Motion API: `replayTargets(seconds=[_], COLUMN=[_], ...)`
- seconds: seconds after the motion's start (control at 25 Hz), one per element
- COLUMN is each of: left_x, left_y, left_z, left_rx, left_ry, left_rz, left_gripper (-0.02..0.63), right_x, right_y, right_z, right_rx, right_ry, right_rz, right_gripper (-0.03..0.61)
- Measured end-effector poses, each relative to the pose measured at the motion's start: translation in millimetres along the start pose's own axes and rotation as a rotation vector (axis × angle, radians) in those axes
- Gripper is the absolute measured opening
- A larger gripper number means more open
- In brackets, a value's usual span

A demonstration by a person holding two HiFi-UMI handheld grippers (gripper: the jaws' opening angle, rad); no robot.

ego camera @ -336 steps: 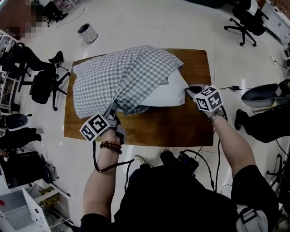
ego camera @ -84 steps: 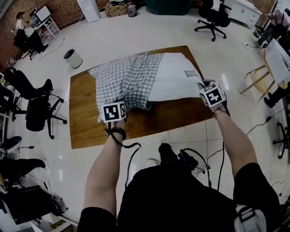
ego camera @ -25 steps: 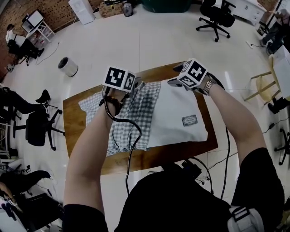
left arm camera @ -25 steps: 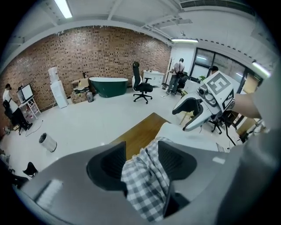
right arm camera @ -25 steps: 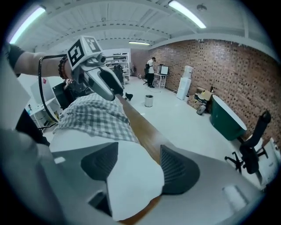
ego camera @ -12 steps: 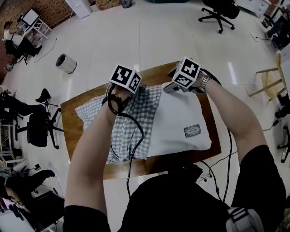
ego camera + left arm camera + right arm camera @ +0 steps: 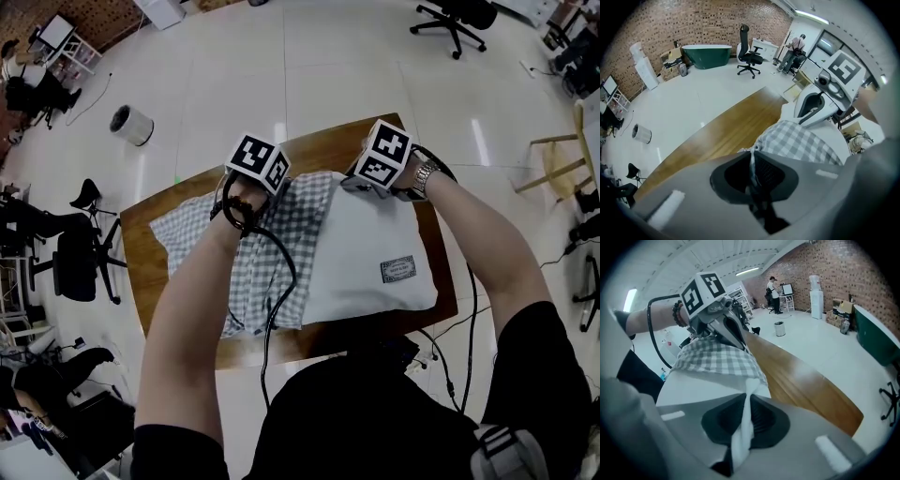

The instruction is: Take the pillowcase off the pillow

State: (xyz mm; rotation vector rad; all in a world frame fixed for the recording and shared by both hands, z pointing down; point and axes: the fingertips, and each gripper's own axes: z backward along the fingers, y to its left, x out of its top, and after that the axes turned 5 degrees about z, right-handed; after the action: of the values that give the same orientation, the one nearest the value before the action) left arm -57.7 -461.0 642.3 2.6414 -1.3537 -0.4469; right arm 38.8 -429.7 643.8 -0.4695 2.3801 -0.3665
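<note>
A white pillow [image 7: 375, 248] lies on the wooden table [image 7: 141, 281], its left half still inside the grey checked pillowcase [image 7: 253, 253]. My left gripper [image 7: 265, 180] is at the pillowcase's far edge. Its jaws have just been closing and are shut on a fold of checked cloth [image 7: 751, 161]. My right gripper [image 7: 349, 185] is at the bare pillow's far edge. Its jaws have also just been closing and pinch a ridge of white pillow fabric [image 7: 743, 423]. Each gripper view shows the other gripper close beside it, the right gripper [image 7: 811, 105] and the left gripper [image 7: 736, 341].
The table's far edge [image 7: 319, 150] runs just beyond both grippers. The left gripper's black cable [image 7: 281, 281] trails over the pillowcase. On the floor around stand a white bin [image 7: 131, 124], office chairs [image 7: 80, 258] and a wooden chair [image 7: 562, 164].
Both grippers have come down from above the table onto the far edge of the pillow and pillowcase. The pillow lies as it did half a second ago.
</note>
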Motion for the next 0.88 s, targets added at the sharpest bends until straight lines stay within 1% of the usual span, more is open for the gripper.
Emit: replayTargets(seconds=[0.16, 0.32, 0.44, 0.6, 0.72, 0.88], left_x=[1.6, -0.4, -6.2, -17.7, -25.2, -39.0], left_y=[11.7, 28.4, 37.0, 45.2, 56.4, 74.4], left_z=[8.2, 23.6, 29.5, 35.7, 47.1, 60.1], left_rx=[0.051, 0.088, 0.117, 0.165, 0.202, 0.241], left_ry=[-0.026, -0.051, -0.058, -0.069, -0.079, -0.095], left_rz=[0.026, 0.061, 0.073, 0.072, 0.072, 0.102], left_gripper=[0.018, 0.017, 0.017, 0.017, 0.017, 0.015], right_x=[-2.1, 7.7, 10.3, 6.7, 7.4, 5.8], right_y=[6.2, 13.0, 19.1, 27.7, 30.1, 31.1], right_z=[20.4, 52.3, 66.7, 78.6, 89.0, 96.0], right_rx=[-0.056, -0.137, -0.193, -0.244, -0.271, -0.298], right_ry=[-0.059, -0.112, -0.116, -0.120, -0.122, -0.129], right_rz=[0.016, 0.058, 0.108, 0.152, 0.154, 0.136], right_gripper=[0.012, 0.011, 0.011, 0.011, 0.011, 0.011])
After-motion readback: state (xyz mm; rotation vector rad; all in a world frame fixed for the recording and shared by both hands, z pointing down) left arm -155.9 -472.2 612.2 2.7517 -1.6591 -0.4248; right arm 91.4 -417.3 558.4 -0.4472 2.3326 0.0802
